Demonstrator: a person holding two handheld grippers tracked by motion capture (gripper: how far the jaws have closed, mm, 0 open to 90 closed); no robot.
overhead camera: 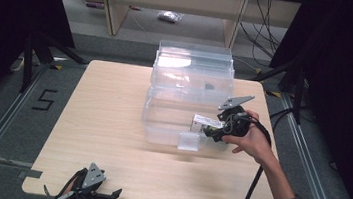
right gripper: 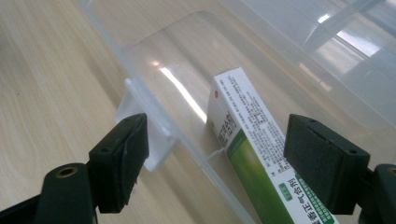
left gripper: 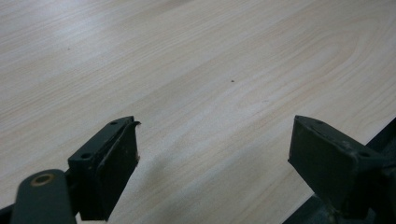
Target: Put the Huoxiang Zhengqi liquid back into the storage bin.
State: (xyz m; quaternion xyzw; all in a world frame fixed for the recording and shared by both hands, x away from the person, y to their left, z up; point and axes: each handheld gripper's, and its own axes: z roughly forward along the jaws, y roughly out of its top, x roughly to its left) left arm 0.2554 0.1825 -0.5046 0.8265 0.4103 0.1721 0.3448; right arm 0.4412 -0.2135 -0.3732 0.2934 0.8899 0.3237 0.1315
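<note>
Your left gripper (overhead camera: 103, 195) rests at the counter's (overhead camera: 101, 121) near edge, fingers apart over bare wood. Your right gripper (overhead camera: 211, 130), fingers spread wide, hovers at the clear bin's (overhead camera: 173, 114) front wall, the white-and-green carton (right gripper: 252, 154) between them, unclamped, inside the bin.

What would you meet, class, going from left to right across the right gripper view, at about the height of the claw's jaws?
Bare wooden table → left black jaw → clear latch tab on the bin's wall → clear plastic bin wall → white and green box → right black jaw.
</note>
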